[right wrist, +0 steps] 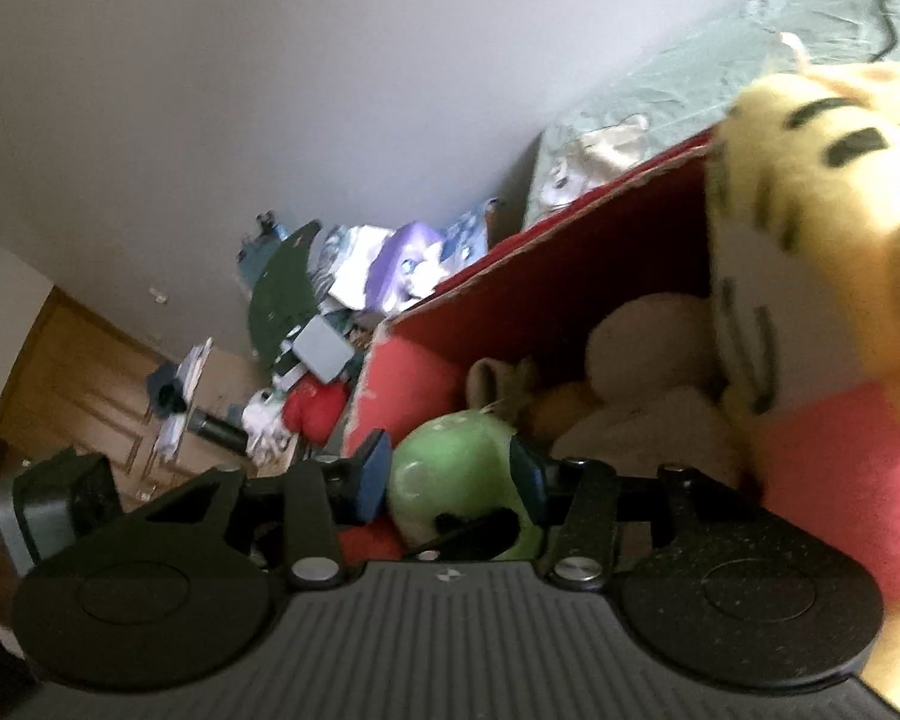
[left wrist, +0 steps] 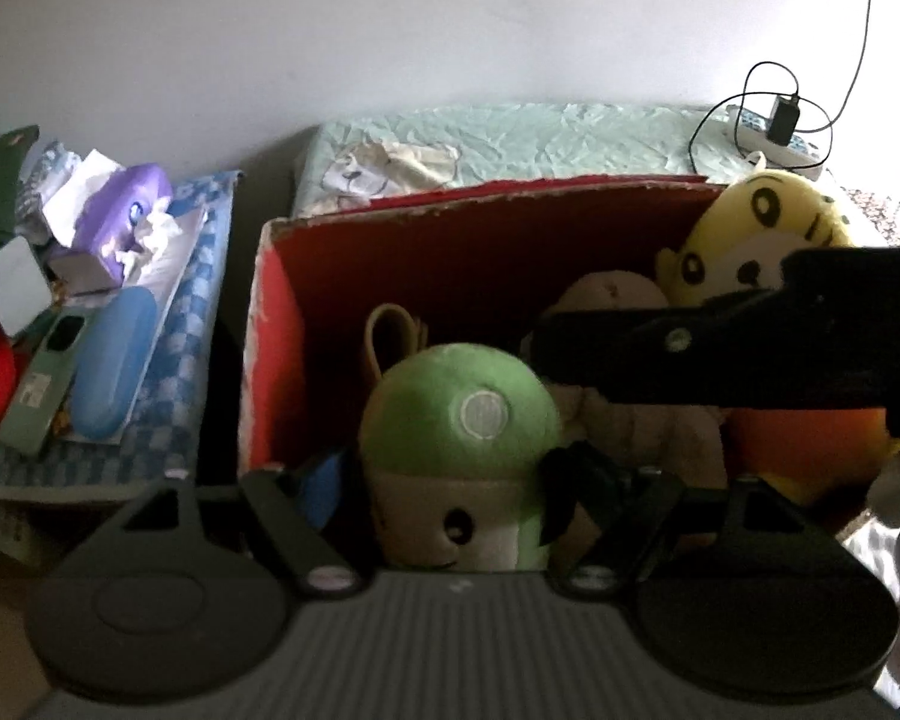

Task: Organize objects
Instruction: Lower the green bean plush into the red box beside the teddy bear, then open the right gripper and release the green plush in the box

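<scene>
1. Right gripper (right wrist: pixel 450 474): claw spread wide, released, one blue pad on each side of the green plush (right wrist: pixel 450 480), which sits nearest in the red box (right wrist: pixel 414 372). Can't tell if the pads actually touch it.
2. Left gripper (left wrist: pixel 444 480): also spread wide around the same green plush (left wrist: pixel 456 420). Only the left blue pad is clear, dim at about 9 o'clock of the toy. Contact is unclear here too.
3. Behind the plush, at 1 o'clock, there's a beige plush (left wrist: pixel 612 294), with a tan loop (left wrist: pixel 390 336) at 11 o'clock.
4. The yellow tiger (left wrist: pixel 744 228) is up at 2 o'clock in the box's far right corner; in the right view it (right wrist: pixel 810 192) fills the right side.
5. The right gripper's black body (left wrist: pixel 720 348) cuts across the left view at 3 o'clock.
6. Outside the box at 9 to 10 o'clock: a blue case (left wrist: pixel 111 360), then a purple tissue pack (left wrist: pixel 132 204).
7. Farthest: a green sheet (left wrist: pixel 510 138) with a charger (left wrist: pixel 783 117) at 1 o'clock.
</scene>
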The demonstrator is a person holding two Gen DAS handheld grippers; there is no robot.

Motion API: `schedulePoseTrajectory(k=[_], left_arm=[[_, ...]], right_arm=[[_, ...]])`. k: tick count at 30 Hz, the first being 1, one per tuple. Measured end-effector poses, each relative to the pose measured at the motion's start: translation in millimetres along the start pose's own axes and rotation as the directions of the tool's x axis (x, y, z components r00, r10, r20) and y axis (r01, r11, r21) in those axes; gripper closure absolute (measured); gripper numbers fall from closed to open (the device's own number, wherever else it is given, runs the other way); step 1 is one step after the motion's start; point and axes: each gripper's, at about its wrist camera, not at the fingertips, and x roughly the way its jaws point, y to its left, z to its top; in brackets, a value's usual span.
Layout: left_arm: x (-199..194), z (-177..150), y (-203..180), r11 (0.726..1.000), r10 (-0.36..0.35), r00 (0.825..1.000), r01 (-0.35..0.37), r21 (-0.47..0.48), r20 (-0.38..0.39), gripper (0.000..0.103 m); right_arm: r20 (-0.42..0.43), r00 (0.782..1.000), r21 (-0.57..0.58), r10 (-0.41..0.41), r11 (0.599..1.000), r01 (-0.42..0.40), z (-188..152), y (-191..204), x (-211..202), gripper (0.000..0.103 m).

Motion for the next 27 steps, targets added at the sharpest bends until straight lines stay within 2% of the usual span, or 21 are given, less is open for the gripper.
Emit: schedulePoseTrajectory(k=[4,10,15,18,27], left_arm=[[2.0,2.7,-2.8,1.0,0.012,1.0,-0.013,-0.008,-0.009,0.023],[-4.0,5.0,-5.1,0.999,0.035,0.999,-0.035,0.001,0.015,0.024],[-0.1,6.5,-1.1,0.998,0.052,0.999,-0.052,-0.027,-0.008,0.021],[1.2,5.1,-1.6,0.997,0.066,0.998,-0.067,-0.027,-0.017,0.02],[0.3,2.4,-6.0,0.996,0.09,0.996,-0.091,-0.024,-0.024,0.018]], right_arm=[[0.014,0.999,0.015,-0.038,0.999,0.037,-0.6,-7.9,-1.7,0.062],[0.03,0.994,-0.046,-0.105,0.993,0.106,-3.0,-5.3,-1.4,0.062],[0.038,0.99,-0.098,-0.137,0.985,0.14,-6.4,-2.6,-2.0,0.063],[0.046,0.986,-0.126,-0.16,0.978,0.165,-8.6,-2.7,-3.3,0.067],[0.064,0.98,-0.127,-0.189,0.972,0.196,-12.9,-4.6,-7.3,0.072]])
